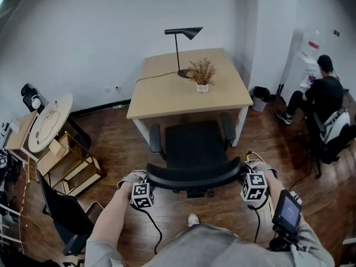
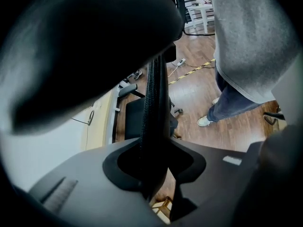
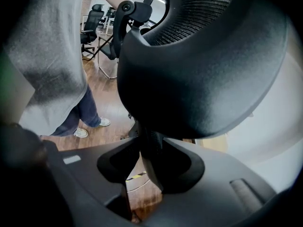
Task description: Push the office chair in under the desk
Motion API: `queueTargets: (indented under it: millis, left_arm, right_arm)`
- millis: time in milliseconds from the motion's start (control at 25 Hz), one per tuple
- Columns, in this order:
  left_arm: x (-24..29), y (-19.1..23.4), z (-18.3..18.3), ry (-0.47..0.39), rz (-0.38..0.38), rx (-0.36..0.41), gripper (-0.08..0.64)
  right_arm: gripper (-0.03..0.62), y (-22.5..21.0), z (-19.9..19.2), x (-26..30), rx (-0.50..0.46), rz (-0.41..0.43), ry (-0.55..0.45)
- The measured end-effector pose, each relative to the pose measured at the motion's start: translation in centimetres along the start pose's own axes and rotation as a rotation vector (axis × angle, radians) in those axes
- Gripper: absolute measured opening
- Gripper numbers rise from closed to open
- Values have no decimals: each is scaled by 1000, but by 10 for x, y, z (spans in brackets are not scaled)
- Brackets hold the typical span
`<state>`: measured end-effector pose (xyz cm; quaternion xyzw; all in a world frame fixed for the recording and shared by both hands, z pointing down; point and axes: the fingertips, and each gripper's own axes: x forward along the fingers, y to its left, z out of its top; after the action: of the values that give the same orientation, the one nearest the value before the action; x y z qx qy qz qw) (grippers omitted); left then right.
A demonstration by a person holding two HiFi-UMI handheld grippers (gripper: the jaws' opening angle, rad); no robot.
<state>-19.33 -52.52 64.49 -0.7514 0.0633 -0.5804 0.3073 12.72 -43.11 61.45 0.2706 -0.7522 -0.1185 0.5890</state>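
Observation:
A black office chair (image 1: 194, 146) faces a light wooden desk (image 1: 167, 93), its seat just short of the desk's front edge and its armrests at the edge. Its curved backrest (image 1: 192, 177) is toward me. My left gripper (image 1: 147, 183) is at the backrest's left end and my right gripper (image 1: 245, 178) at its right end. In the left gripper view the mesh backrest edge (image 2: 154, 103) runs down between the jaws of the left gripper (image 2: 156, 174), which grip it. The right gripper (image 3: 147, 174) likewise clamps the backrest rim (image 3: 199, 74).
On the desk stand a black lamp (image 1: 182, 35) and a potted dry plant (image 1: 202, 74). A wooden shelf (image 1: 72, 168) and a round table (image 1: 50, 121) stand left, another black chair (image 1: 64, 213) lower left. A person (image 1: 325, 93) sits at right, beyond a bin (image 1: 260, 96).

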Motion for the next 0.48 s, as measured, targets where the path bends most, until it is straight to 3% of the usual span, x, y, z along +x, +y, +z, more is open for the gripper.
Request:
queueTargets:
  millis: [480]
  left_arm:
    - [35, 56, -14, -34, -20, 30, 114]
  right_arm:
    - [160, -50, -1, 34, 38, 23, 39]
